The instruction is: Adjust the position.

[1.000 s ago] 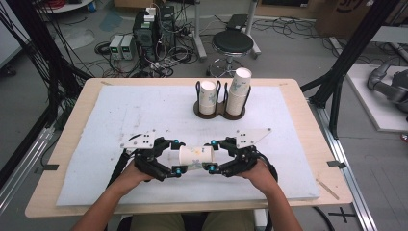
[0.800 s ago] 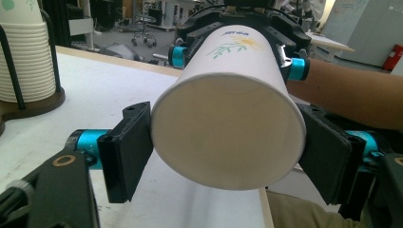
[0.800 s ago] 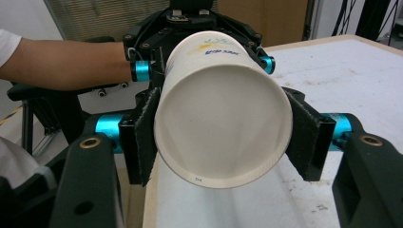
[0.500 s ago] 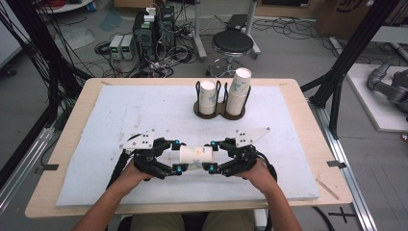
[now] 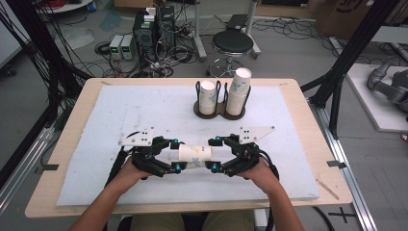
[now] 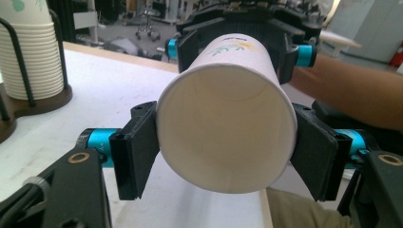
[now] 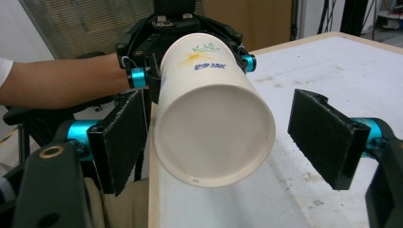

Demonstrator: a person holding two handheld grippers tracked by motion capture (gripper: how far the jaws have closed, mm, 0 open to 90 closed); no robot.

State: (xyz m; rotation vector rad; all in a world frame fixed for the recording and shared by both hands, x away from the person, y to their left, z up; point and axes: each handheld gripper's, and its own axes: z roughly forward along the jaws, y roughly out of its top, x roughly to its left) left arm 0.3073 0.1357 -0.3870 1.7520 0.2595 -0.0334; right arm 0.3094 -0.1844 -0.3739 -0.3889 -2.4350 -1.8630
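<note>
Over the white-padded tabletop (image 5: 144,115) my left gripper (image 6: 223,156) pinches the light, crushable paper cup (image 5: 195,157) near its open rim, while my right gripper (image 7: 237,137) jaws stand spread around its base.

Two grippers, left (image 5: 175,155) and right (image 5: 213,153); one paper cup (image 5: 194,156) between them; two cup stacks (image 5: 208,97) (image 5: 238,91) in one holder (image 5: 219,111); one stool (image 5: 233,43); one table (image 5: 77,103).

Bright even indoor light; soft shadows; gripper views' backgrounds blurred.
</note>
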